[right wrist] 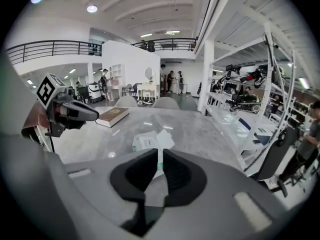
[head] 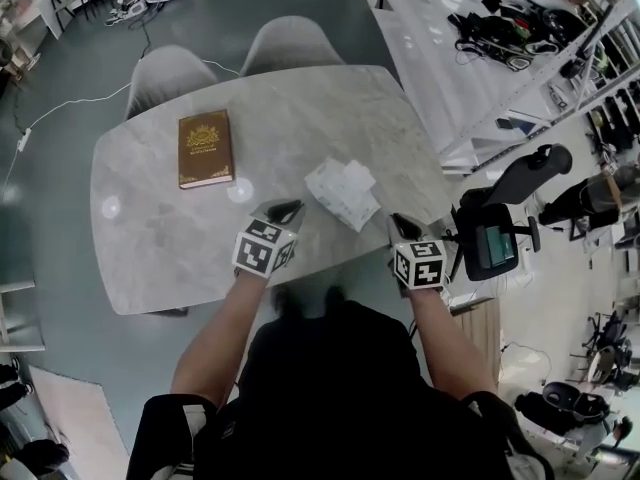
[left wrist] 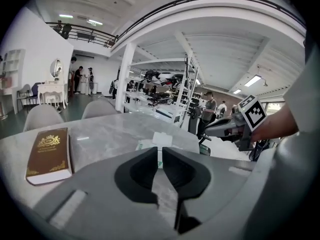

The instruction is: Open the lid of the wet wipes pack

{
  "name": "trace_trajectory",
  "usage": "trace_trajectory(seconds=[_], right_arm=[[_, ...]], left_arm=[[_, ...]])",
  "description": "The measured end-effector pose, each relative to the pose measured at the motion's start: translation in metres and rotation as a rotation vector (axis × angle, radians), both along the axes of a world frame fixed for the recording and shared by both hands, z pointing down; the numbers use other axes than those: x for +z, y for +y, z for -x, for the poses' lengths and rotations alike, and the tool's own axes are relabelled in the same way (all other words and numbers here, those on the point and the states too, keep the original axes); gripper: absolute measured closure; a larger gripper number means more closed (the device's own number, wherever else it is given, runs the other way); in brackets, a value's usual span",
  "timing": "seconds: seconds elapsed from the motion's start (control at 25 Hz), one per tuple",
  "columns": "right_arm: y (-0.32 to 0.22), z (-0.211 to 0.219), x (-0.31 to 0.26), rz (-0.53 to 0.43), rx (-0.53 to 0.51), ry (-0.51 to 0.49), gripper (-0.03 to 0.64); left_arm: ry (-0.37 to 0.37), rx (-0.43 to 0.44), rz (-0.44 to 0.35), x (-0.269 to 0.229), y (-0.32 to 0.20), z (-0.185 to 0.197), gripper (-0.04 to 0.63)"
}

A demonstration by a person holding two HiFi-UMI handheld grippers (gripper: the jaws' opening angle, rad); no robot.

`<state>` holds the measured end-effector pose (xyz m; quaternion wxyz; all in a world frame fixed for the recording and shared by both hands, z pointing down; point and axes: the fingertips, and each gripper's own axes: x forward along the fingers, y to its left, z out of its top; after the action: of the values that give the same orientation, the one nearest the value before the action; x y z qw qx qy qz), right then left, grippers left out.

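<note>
Wet wipes pack [head: 343,190] lies centre-frame between your left gripper [head: 283,209] and right gripper [head: 402,225], both barely apart, empty.

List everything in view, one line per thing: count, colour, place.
table: one, grey marble, centre
book: one, brown with gold print, far left part of the table
wet wipes pack: one, white, on the table ahead of both claws
chairs: two, grey, at the table's far side
shelving: white, right of the table
left claw: one, grey, jaws narrowly apart, empty, over the table's near edge
right claw: one, grey, jaws narrowly apart, empty, over the near edge
forearms: two, behind the claws
</note>
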<state>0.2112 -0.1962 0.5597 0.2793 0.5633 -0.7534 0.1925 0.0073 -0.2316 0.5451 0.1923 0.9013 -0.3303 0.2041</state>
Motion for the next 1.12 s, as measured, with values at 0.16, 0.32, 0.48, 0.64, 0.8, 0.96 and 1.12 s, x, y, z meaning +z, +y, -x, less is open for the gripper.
trace_trajectory(seconds=[0.16, 0.32, 0.48, 0.64, 0.8, 0.96, 1.12], right_arm=[[0.007, 0.004, -0.018, -0.05, -0.029, -0.075, 0.583], [0.012, -0.01, -0.041, -0.095, -0.016, -0.183, 0.583], [0.029, -0.041, -0.063, -0.138, -0.052, -0.226, 0.586], [0.047, -0.075, -0.082, -0.187, -0.081, -0.279, 0.614], [0.058, -0.094, -0.103, -0.235, -0.12, -0.328, 0.614], [0.071, -0.092, -0.123, -0.285, -0.149, -0.358, 0.614], [0.074, -0.091, -0.147, -0.343, -0.152, -0.362, 0.614]], left_arm=[[-0.004, -0.042, -0.022, -0.018, 0.015, 0.002, 0.558], [0.011, -0.13, -0.05, -0.043, 0.024, -0.004, 0.56], [0.05, -0.211, -0.085, -0.068, 0.037, -0.028, 0.565], [0.028, -0.23, -0.151, -0.094, 0.057, -0.055, 0.565], [0.033, -0.262, -0.178, -0.115, 0.08, -0.074, 0.569], [0.025, -0.252, -0.205, -0.127, 0.091, -0.082, 0.574], [0.043, -0.221, -0.254, -0.145, 0.08, -0.085, 0.575]])
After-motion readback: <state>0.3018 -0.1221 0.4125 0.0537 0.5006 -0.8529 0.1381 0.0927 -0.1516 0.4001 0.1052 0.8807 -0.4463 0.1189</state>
